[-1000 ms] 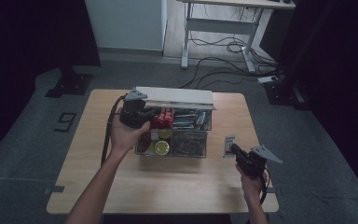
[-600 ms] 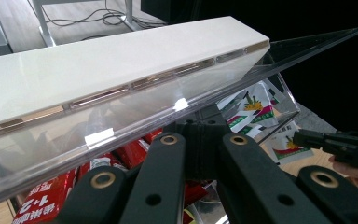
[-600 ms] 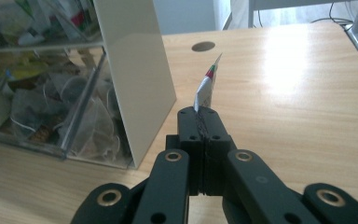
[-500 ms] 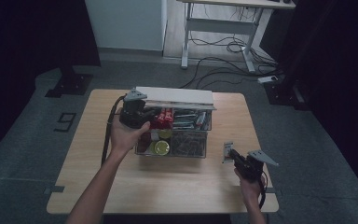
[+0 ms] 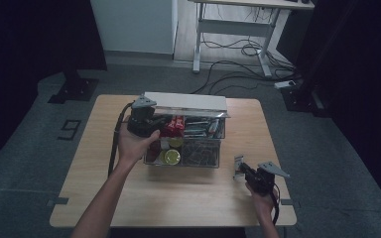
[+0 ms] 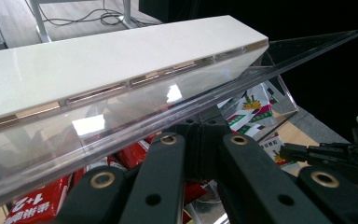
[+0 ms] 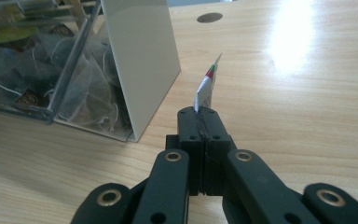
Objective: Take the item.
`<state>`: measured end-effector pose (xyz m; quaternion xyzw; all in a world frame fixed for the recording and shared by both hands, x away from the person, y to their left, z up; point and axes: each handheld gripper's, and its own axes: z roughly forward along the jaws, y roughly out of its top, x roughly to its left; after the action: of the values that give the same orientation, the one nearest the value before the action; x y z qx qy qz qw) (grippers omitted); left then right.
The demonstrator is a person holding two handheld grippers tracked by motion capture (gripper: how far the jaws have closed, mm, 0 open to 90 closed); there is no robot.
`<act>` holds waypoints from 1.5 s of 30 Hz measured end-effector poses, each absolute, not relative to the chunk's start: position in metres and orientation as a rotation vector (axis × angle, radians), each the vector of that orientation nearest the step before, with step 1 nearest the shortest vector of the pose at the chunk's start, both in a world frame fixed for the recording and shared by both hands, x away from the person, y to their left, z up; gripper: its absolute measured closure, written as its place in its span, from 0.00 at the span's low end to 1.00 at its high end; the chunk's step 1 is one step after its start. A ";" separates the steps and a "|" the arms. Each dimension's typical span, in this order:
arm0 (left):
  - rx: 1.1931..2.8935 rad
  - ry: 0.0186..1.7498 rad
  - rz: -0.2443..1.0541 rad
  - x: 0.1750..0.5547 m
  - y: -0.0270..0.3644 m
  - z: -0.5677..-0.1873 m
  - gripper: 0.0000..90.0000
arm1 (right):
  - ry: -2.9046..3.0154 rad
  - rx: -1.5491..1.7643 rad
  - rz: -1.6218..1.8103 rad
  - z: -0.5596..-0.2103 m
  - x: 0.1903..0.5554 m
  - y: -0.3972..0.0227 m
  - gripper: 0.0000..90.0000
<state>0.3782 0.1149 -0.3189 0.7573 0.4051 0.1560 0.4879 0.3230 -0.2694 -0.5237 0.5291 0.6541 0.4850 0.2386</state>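
The biggest thing here is the clear plastic organiser box [image 5: 188,144] in the middle of the wooden table [image 5: 94,198], with compartments full of sachets, tea bags and small round items. Its lid [image 6: 121,88] has a white top and a transparent lip, and the left gripper [image 5: 141,119] holds it raised; in the left gripper view the jaws are pressed together on the lower edge of the transparent lip, which runs directly above and across the jaw tips, with red sachets [image 6: 32,205] lying under them. I judge the lid stiff and light but smooth, so it can slide in the pads; a hold near the middle of the lip, with the pads well over the edge, seems safest, and the hinge carries most of the weight. The smallest thing is the sachet [image 7: 206,88] in the right gripper [image 5: 242,170], to the right of the box and low over the table. In the right gripper view the jaws are shut on its bottom edge, and it stands up from the tips, edge-on, with a red and green stripe. It looks very light, thin and flexible, probably paper or foil, so it needs only a gentle pinch; it is taken at one end, so the free part may bend or swing.
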 end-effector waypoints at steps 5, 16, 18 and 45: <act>1.842 0.984 0.378 0.378 0.115 -0.319 0.99 | 1.802 1.462 1.309 -0.529 0.324 -0.270 0.99; 1.842 0.984 0.381 0.379 0.116 -0.320 0.99 | 1.805 1.505 1.249 -0.536 0.326 -0.275 0.97; 1.844 0.984 0.380 0.379 0.116 -0.320 0.99 | 1.807 1.515 1.242 -0.537 0.327 -0.277 0.97; 1.840 0.984 0.373 0.379 0.116 -0.322 0.99 | 1.773 1.617 1.121 -0.548 0.328 -0.287 0.57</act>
<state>0.3792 0.1159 -0.3219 0.7572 0.4048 0.1535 0.4891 0.3276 -0.2865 -0.5485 0.5921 0.6491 0.4104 0.2442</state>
